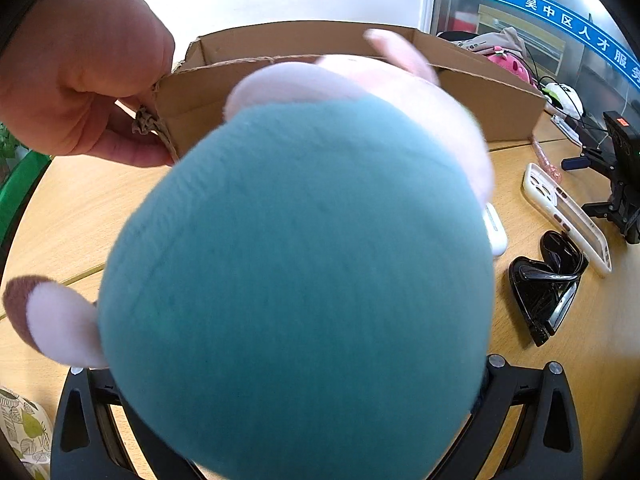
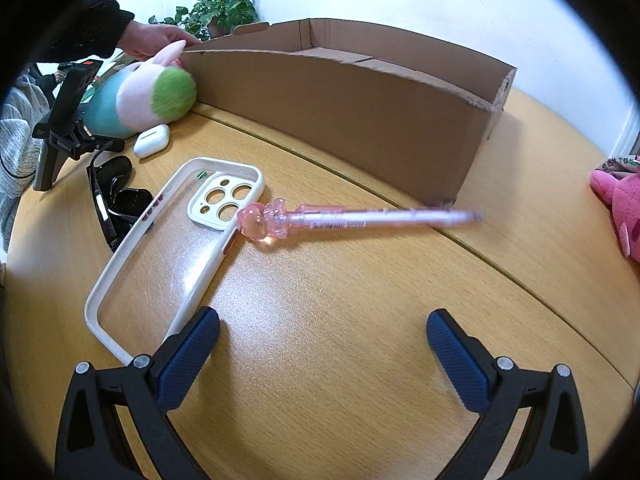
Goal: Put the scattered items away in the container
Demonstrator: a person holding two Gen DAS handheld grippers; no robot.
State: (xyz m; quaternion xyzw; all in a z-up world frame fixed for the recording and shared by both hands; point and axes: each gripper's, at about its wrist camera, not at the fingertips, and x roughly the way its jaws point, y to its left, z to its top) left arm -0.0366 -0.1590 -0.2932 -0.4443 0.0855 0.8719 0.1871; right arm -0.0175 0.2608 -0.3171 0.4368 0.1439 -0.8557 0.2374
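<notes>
My left gripper [image 1: 296, 420] is shut on a teal and pink plush toy [image 1: 296, 272] that fills the left wrist view; its fingertips are hidden behind the toy. The toy is held in front of the open cardboard box [image 1: 472, 92], whose corner a bare hand [image 1: 80, 76] grips. In the right wrist view the plush toy [image 2: 136, 100] shows beside the box [image 2: 360, 120]. My right gripper [image 2: 322, 356] is open and empty above the table, near a white phone case [image 2: 172, 252] and a pink pen [image 2: 360, 218].
Black sunglasses [image 2: 116, 200] and a white earbud case [image 2: 151, 141] lie left of the phone case. A pink plush [image 2: 620, 208] sits at the right edge. A black stand [image 1: 620, 184] and a potted plant [image 2: 224, 8] are on the wooden table [image 2: 360, 320].
</notes>
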